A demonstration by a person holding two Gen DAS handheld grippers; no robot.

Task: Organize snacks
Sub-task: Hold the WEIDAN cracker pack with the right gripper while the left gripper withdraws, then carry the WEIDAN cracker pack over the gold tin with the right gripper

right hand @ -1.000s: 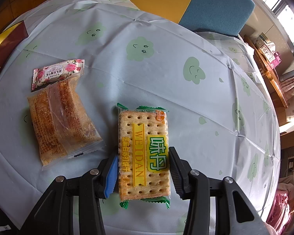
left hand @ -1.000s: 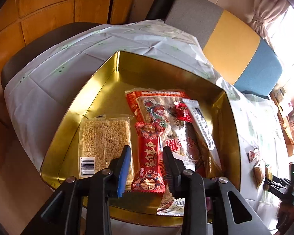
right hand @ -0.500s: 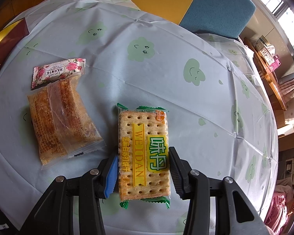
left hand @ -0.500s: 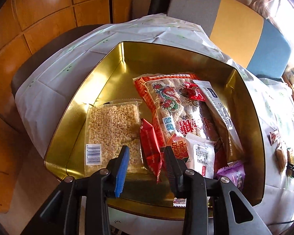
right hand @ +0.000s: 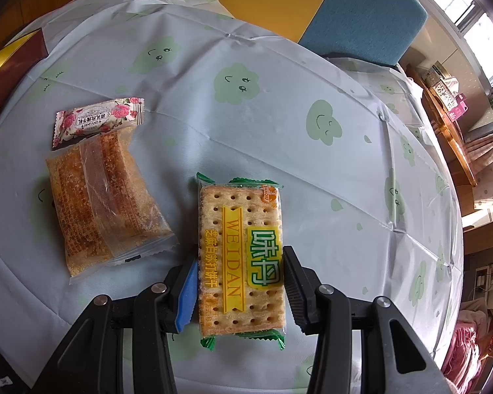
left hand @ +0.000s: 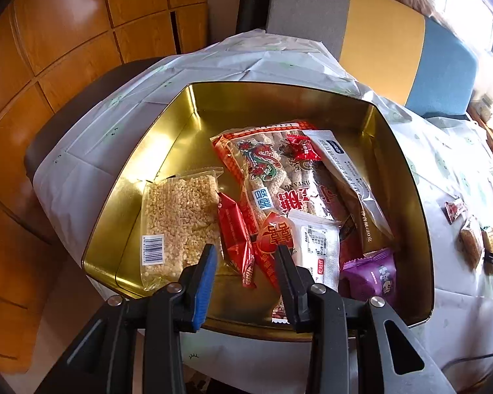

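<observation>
The left gripper hovers above the near rim of the gold tin, its fingers spread with nothing between them. The tin's far half and left corner are bare metal, open room; its right and near parts are crowded. Seven packets show inside: one clear puffed-rice bar against the left wall, one slim red packet just beside it, one large red dragon-print bag in the middle, one small red candy lying on that bag, one silver pouch leaning toward the right wall, one white packet and one purple packet near the front right corner. The tin stands on the table close to its left edge, with a strip of cloth showing around it.

In the right wrist view, the right gripper straddles the cracker pack, fingers touching both long edges, pinching it where it lies flat on the table. Left of it, apart, lie one clear-wrapped toast cake and one rose-print packet, touching each other. The cloth to the right and beyond is open up to the table's edge.
</observation>
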